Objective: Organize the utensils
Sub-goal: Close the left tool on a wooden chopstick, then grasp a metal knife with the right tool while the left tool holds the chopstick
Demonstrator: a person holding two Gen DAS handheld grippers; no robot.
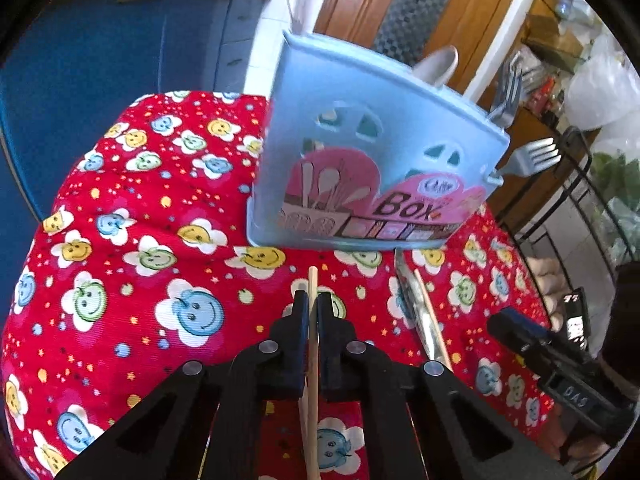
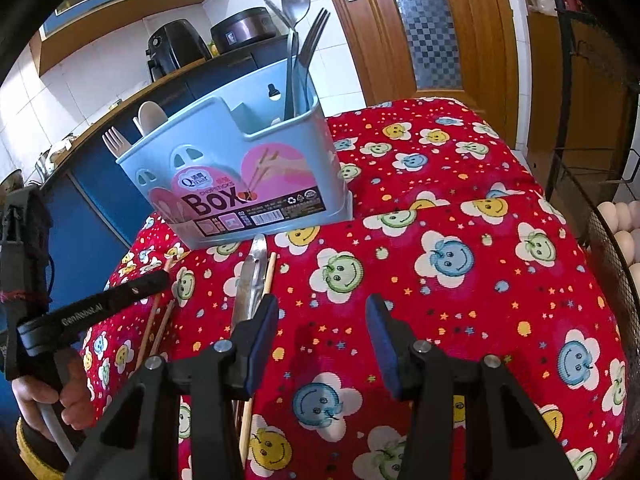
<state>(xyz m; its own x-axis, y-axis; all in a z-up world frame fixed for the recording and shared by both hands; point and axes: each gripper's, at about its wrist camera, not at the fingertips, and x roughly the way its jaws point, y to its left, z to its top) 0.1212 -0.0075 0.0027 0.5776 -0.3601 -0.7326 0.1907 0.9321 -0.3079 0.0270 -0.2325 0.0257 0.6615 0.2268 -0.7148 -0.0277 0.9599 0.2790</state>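
Where the red smiley-print tablecloth [image 1: 120, 240] fills the foreground of the left wrist view, the left gripper [image 1: 313, 304] has its jaws pressed together on a wooden chopstick [image 1: 313, 360], which runs straight between the two pads and pokes out a little beyond the fingertips, toward the box. From the right wrist view, this gripper sits near the cloth's left edge, held by a hand [image 2: 48, 400], and two thin sticks show under its tip; how many of them are actually clamped cannot be told.

The right gripper [image 2: 322, 344] hangs over the cloth with its jaws spread apart and nothing between them; only the printed fabric shows in the gap. Just beside its left finger lie a metal utensil [image 2: 250, 280] and another chopstick [image 2: 264, 292], side by side, both pointing toward the box and stopping just short of its base.

Farther back, near the far edge of the cloth, stands the light blue cutlery box [image 2: 240, 168], upright, with a pink label reading "BOX". Metal forks [image 2: 298, 20] stand in its right compartment, and a pale plastic spoon [image 2: 151, 114] and pale fork [image 2: 114, 140] in its left.

Beyond the cloth's right edge, a wire basket [image 2: 608, 240] holds eggs [image 2: 618, 216].
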